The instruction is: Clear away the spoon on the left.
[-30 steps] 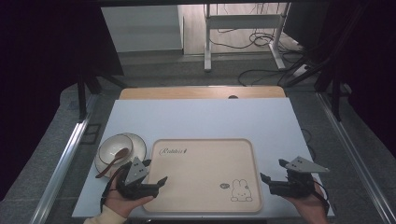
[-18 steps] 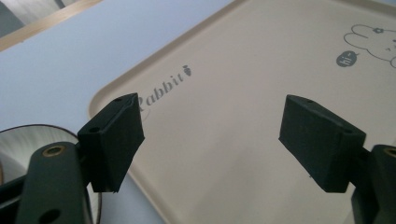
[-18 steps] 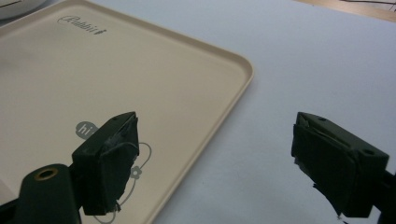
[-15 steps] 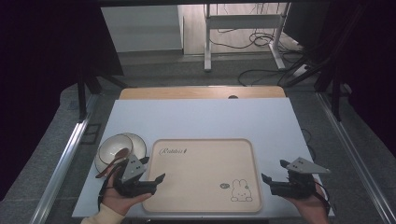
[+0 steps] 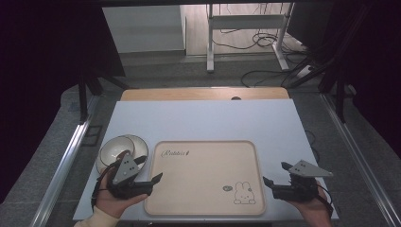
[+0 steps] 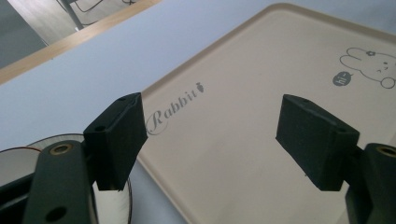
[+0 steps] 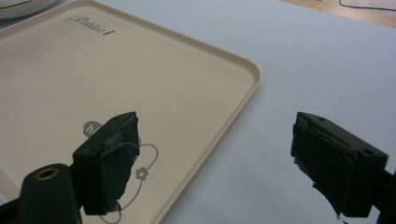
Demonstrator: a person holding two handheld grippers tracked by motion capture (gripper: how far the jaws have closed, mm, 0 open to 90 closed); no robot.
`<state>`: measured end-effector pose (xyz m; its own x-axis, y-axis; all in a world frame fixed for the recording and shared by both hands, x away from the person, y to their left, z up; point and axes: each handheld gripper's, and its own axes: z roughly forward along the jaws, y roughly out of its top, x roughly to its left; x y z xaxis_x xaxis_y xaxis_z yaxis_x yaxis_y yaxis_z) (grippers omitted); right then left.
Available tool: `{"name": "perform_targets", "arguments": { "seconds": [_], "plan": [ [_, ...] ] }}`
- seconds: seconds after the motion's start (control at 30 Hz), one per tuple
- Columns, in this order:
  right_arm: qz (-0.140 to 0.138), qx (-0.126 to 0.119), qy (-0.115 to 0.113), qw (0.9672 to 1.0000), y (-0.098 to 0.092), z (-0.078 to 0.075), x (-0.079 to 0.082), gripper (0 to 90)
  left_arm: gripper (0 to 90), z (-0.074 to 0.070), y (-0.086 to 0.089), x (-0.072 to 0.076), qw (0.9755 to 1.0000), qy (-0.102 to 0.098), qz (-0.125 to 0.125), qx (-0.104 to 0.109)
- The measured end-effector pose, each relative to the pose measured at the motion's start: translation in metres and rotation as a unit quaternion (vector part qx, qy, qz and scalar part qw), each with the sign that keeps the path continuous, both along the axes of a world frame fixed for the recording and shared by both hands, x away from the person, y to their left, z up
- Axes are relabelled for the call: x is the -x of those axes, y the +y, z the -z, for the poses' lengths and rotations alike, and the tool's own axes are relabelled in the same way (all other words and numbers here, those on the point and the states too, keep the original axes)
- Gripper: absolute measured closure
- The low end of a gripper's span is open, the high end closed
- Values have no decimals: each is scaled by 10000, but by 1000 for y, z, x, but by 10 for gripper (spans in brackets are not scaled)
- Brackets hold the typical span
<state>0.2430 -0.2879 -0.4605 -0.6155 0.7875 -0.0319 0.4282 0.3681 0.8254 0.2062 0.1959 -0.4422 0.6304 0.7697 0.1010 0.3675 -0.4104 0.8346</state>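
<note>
A beige tray (image 5: pixel 203 163) with a rabbit drawing lies on the white table, near its front edge. A pale bowl (image 5: pixel 115 148) stands just left of the tray. My left gripper (image 5: pixel 150 169) is open over the tray's left rim, beside the bowl, with nothing between its jaws. In the left gripper view, my left gripper (image 6: pixel 224 140) frames the tray (image 6: pixel 261 88), with the bowl (image 6: pixel 23 161) at lower left. My right gripper (image 5: pixel 276 173) is open at the tray's right edge, holding nothing. In the right gripper view, my right gripper (image 7: pixel 224 149) spans the tray's rim (image 7: pixel 254 79) and bare table.
The white tabletop (image 5: pixel 203 120) stretches beyond the tray to a wooden strip (image 5: pixel 203 93) at the far edge. Metal rails (image 5: pixel 66 156) run along both sides of the table. Cables and a metal stand (image 5: pixel 246 28) are on the floor behind.
My left gripper has drifted a little to the left, closer to the bowl. The right gripper, tray and bowl have stayed put.
</note>
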Motion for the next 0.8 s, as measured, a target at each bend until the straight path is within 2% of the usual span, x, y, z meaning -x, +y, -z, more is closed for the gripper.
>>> {"name": "perform_targets", "arguments": {
  "seconds": [0.27, 0.47, 0.63, 0.8],
  "plan": [
    [49, -20, -6, 10000, -3, -1, -1, 156, 243, -11, 6, 6, 9999, -92, -33, -42],
    [-4, -37, -50, 10000, -4, -1, 0, 157, 247, -20, 20, 12, 9996, -198, -209, -13],
    [-1, -42, -37, 10000, -4, -1, -1, 157, 247, -22, 29, 16, 9992, -213, -334, 13],
    [51, -19, 11, 10000, -5, 1, -2, 157, 277, -24, 37, 19, 9993, -179, -326, 4]
  ]
}}
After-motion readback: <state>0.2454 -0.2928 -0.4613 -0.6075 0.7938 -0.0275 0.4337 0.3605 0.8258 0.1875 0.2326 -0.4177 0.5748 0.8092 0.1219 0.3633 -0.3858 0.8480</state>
